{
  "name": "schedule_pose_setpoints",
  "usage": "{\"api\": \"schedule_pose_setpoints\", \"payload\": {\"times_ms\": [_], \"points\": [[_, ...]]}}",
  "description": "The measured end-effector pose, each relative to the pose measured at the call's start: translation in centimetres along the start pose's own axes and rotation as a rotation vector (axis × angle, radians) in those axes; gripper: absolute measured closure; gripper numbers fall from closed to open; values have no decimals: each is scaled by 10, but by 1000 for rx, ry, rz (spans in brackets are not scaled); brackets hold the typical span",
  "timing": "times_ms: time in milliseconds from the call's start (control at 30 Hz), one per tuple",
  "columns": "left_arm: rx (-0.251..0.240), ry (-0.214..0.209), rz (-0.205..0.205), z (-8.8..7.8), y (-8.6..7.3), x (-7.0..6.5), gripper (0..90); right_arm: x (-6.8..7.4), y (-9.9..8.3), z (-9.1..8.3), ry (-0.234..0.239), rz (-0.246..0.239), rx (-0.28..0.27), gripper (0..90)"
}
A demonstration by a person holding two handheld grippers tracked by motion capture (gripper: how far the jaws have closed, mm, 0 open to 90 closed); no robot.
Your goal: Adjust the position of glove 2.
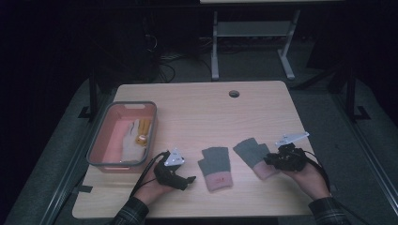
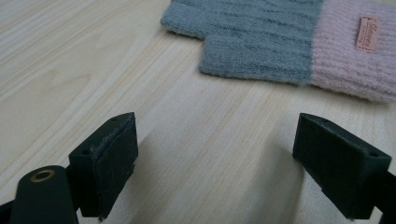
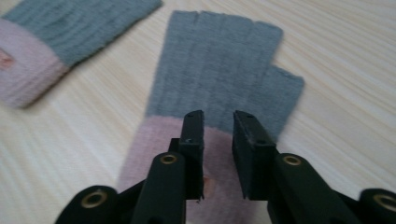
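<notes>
Two fingerless gloves, grey with pink cuffs, lie flat near the table's front. Just to the right of my left gripper point(image 1: 187, 180) lies the left glove point(image 1: 215, 168). That gripper point(image 2: 217, 158) rests low over bare wood, open wide, with the glove point(image 2: 261, 42) ahead of it and nothing between the jaws. My right gripper point(image 1: 268, 160) sits at the pink cuff of the right glove point(image 1: 253, 157). Its jaws point(image 3: 218, 140) stand a narrow gap apart above the cuff of this glove point(image 3: 219, 70), gripping nothing. The other glove point(image 3: 60, 32) shows at the upper left.
A pink bin point(image 1: 96, 145) with a grey rim stands at the table's left, holding a white and yellow glove point(image 1: 136, 136). A cable hole point(image 1: 233, 93) is near the far edge. Another desk's legs point(image 1: 215, 47) stand beyond the table.
</notes>
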State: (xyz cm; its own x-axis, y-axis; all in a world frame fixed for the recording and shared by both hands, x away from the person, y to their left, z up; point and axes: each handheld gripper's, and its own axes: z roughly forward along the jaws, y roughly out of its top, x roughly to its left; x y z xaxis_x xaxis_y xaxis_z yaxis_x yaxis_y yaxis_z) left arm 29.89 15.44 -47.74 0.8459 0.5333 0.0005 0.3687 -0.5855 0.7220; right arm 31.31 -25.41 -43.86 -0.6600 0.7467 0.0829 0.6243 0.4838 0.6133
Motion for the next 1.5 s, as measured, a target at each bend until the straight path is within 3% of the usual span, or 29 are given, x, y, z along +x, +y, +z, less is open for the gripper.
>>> {"api": "schedule_pose_setpoints", "payload": {"times_ms": [200,300,467,533,667,767,833,900,1067,1267,1500], "points": [[0,0,1,0,0,0,134,-4,3,9,33,-18,-14,669],[0,0,0,0,0,0,134,-2,5,19,39,-38,12,665],[0,0,0,0,0,0,134,-2,4,27,51,-28,15,828],[0,0,0,0,0,0,134,2,5,29,34,-44,18,873],[0,0,1,0,0,0,134,3,6,27,22,-49,14,886],[0,0,1,0,0,0,134,6,9,18,24,-45,-23,888],[0,0,1,0,0,0,134,11,15,9,52,-40,-68,889],[0,0,1,0,0,0,134,14,17,6,64,-31,-78,889],[-3,0,-3,0,0,0,134,32,33,1,94,-68,-147,891],[0,-1,0,0,0,0,134,49,46,6,128,-89,-163,891],[-1,2,2,0,0,0,134,74,64,25,163,-110,-156,891]]}}
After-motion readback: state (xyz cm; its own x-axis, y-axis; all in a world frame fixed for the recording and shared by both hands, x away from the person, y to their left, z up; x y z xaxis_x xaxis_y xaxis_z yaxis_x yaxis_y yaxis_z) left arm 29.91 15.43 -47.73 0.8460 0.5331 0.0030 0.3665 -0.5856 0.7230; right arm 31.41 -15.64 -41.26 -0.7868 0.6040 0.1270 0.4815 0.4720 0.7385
